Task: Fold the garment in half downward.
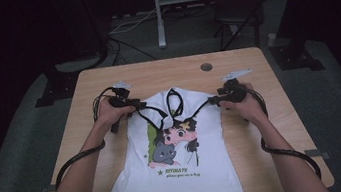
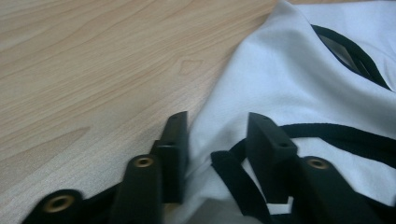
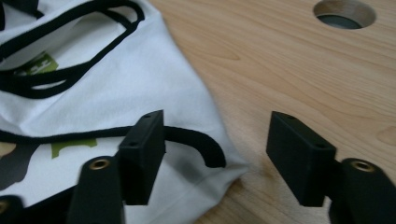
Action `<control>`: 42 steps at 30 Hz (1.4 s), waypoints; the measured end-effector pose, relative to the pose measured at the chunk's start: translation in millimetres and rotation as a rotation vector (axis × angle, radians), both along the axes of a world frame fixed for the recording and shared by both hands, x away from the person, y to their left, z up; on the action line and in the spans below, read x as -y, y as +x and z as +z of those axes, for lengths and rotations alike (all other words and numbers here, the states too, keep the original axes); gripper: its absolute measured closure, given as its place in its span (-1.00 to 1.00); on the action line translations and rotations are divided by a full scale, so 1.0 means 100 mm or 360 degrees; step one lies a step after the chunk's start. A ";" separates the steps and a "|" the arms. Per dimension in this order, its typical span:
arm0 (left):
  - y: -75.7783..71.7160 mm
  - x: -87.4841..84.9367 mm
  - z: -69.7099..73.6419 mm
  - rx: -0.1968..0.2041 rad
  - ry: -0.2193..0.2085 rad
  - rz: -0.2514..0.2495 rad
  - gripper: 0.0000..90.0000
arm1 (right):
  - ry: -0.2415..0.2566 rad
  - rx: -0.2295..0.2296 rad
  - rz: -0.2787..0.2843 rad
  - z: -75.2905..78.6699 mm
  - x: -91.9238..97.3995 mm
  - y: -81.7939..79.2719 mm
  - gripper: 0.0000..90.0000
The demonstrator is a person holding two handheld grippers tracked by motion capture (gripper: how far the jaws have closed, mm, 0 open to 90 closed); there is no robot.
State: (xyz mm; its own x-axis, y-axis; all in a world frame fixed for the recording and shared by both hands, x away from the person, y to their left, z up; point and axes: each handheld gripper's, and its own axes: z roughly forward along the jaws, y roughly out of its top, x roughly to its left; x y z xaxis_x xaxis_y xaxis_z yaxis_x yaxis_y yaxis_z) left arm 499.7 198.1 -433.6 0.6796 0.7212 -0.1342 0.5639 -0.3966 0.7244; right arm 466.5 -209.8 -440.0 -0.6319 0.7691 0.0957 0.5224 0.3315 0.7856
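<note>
A white T-shirt point(image 1: 189, 171) with black trim and a cartoon print lies flat on the wooden table point(image 1: 251, 72), collar toward the far edge. My left gripper point(image 1: 133, 104) is at the shirt's left shoulder. In the left gripper view it point(image 2: 218, 137) stands open, with white cloth point(image 2: 280, 79) and a black trim strip between the jaws. My right gripper point(image 1: 213, 101) is at the right shoulder. In the right gripper view it point(image 3: 217, 140) is open wide, the shirt's point(image 3: 140, 79) sleeve corner lying between the jaws.
A round cable hole point(image 1: 206, 66) sits in the table near its far edge, also seen in the right gripper view as the hole point(image 3: 344, 14). Bare wood lies on both sides of the shirt. Beyond the table are a metal stand point(image 1: 161, 31) and floor cables.
</note>
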 end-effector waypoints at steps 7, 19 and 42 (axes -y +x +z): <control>-0.02 0.01 0.00 0.0006 -0.0025 -0.0019 0.73 | -0.0096 0.0030 0.0043 -0.04 -0.05 0.00 0.44; -0.04 0.01 0.15 0.0054 -0.0204 0.0029 0.82 | 0.0112 0.0032 0.0076 0.07 -0.01 -0.03 0.82; -0.06 -0.03 0.51 0.0172 -0.0443 0.0043 0.82 | 0.0373 0.0030 0.0093 0.36 0.14 -0.05 0.84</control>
